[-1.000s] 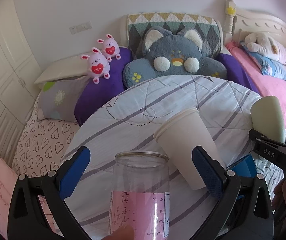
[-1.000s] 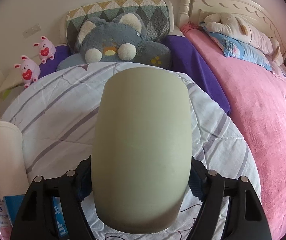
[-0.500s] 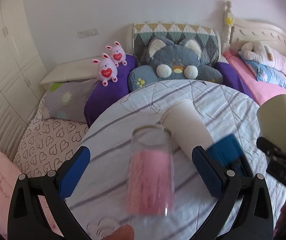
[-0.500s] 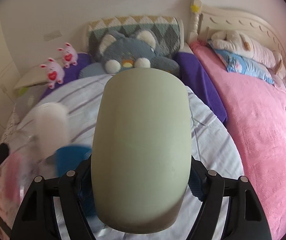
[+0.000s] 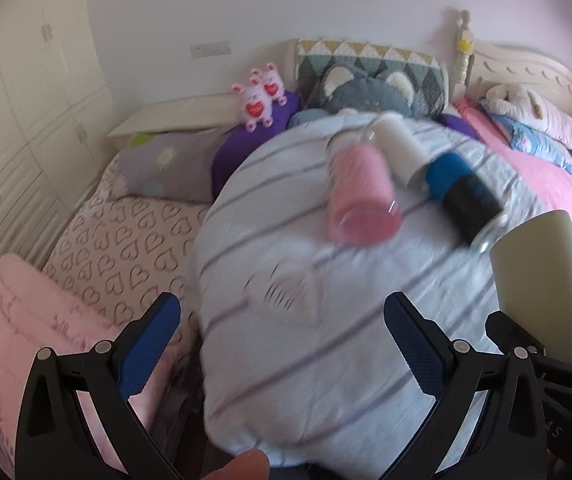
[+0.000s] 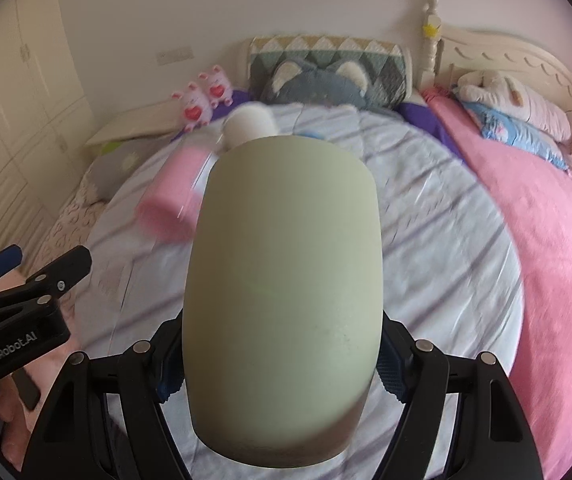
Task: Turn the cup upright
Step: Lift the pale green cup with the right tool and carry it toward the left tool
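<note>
My right gripper [image 6: 280, 368] is shut on a pale green cup [image 6: 282, 292], held above the striped quilt with its closed end pointing away from me; the cup also shows at the right edge of the left wrist view [image 5: 537, 284]. My left gripper [image 5: 282, 344] is open and empty, pulled back over the near edge of the quilt [image 5: 325, 320]. A clear glass with a pink label [image 5: 359, 196], a white paper cup [image 5: 401, 148] and a blue and black cup [image 5: 461, 188] lie on their sides on the quilt ahead.
Plush toys [image 5: 260, 98] and a grey cat cushion [image 5: 365, 88] sit at the headboard. A pink blanket [image 6: 545, 248] covers the bed to the right. Folded pink bedding [image 5: 18, 320] lies at the left, with white wardrobe doors [image 5: 26, 80] behind.
My left gripper has drawn back and up from the pink-labelled glass, which now lies far ahead. My right gripper has also pulled back, with the green cup held in it.
</note>
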Tool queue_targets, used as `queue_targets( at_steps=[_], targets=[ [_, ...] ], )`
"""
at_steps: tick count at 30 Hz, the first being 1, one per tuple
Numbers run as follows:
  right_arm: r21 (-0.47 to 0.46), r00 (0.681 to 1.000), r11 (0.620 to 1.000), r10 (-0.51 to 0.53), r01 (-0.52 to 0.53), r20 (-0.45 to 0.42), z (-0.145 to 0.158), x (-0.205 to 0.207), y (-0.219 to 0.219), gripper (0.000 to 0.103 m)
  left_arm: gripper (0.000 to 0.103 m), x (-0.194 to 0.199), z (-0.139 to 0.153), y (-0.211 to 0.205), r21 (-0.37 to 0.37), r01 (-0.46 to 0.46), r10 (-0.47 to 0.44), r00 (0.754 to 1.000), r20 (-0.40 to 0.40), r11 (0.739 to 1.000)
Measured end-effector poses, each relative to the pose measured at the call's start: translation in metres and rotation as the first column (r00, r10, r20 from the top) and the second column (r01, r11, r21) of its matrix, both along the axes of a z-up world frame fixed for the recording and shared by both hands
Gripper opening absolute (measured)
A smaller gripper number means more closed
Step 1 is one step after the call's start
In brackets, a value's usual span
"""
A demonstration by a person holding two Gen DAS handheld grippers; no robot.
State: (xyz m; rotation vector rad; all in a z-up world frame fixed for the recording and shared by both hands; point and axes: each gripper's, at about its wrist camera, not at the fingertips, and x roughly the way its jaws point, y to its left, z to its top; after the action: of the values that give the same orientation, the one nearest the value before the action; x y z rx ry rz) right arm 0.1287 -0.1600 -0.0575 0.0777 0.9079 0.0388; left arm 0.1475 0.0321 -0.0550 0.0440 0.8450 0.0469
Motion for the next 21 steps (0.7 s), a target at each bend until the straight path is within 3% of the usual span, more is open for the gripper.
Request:
queue_targets(
  at_steps=[9,21],
  targets=[
    [0.011,0.999,1.000,0.016,-0.016,-0.029,-0.050,-0.026,0.015,0.077,0.103,-0.040,-0.040,0.024,0.006,-0.045,0.045,0.998,-0.035,0.999],
    [0.002,0.999,0.999,0.050,-0.050,0.014,-0.029,-0.035,0.016,0.080,0.103,-0.050,-0.018,0.014,0.010,-0.042,0.042,0.999,0.004,0.999]
  ],
)
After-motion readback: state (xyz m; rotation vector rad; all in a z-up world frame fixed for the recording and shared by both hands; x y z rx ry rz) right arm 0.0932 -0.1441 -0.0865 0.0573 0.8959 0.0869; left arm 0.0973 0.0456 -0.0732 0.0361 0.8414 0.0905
